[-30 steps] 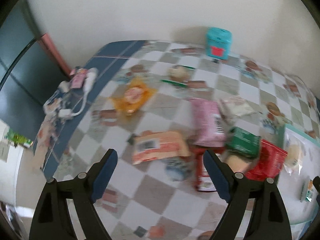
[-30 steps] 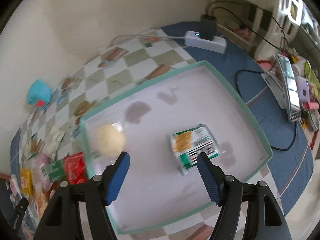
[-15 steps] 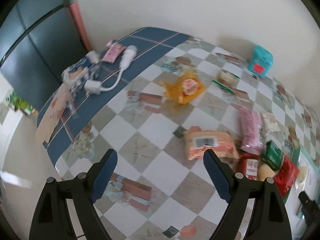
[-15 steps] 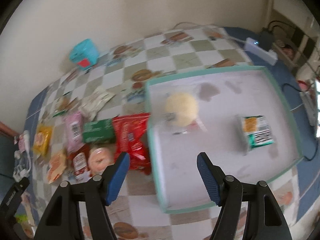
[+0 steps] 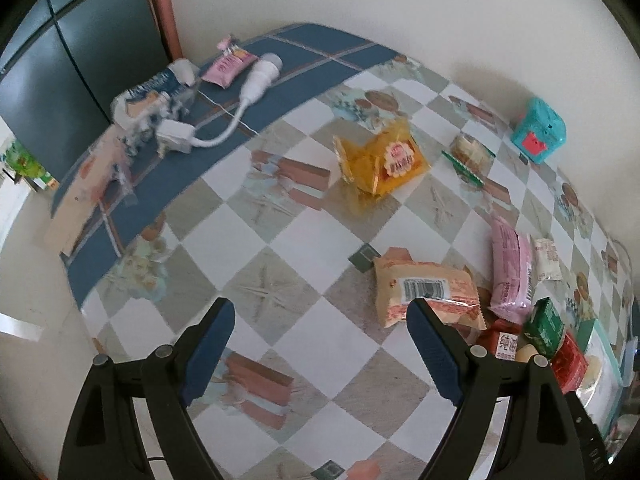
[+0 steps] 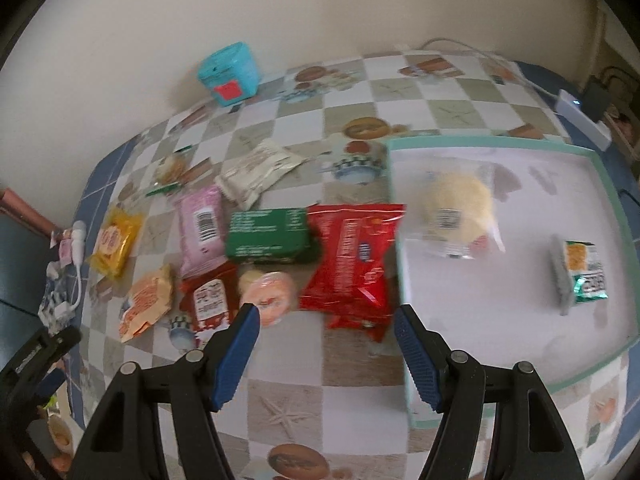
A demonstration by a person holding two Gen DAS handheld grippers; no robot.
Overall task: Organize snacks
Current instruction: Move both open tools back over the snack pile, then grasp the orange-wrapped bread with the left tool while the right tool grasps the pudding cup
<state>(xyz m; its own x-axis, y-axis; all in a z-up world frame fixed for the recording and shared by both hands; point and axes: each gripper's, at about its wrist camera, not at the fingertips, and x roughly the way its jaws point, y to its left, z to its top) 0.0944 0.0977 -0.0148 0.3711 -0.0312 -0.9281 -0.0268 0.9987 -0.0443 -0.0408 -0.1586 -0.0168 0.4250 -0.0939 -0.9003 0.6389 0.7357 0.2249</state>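
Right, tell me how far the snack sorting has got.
Done: two snacks lie in the tray, a round pale bun and a small green-and-orange packet. In hand: nothing; the left gripper and right gripper are both open and empty. Left: most of the pile, including the red bag, green box, pink packet and yellow packet.

Black grippers (image 5: 322, 316), blue ribbed jaws
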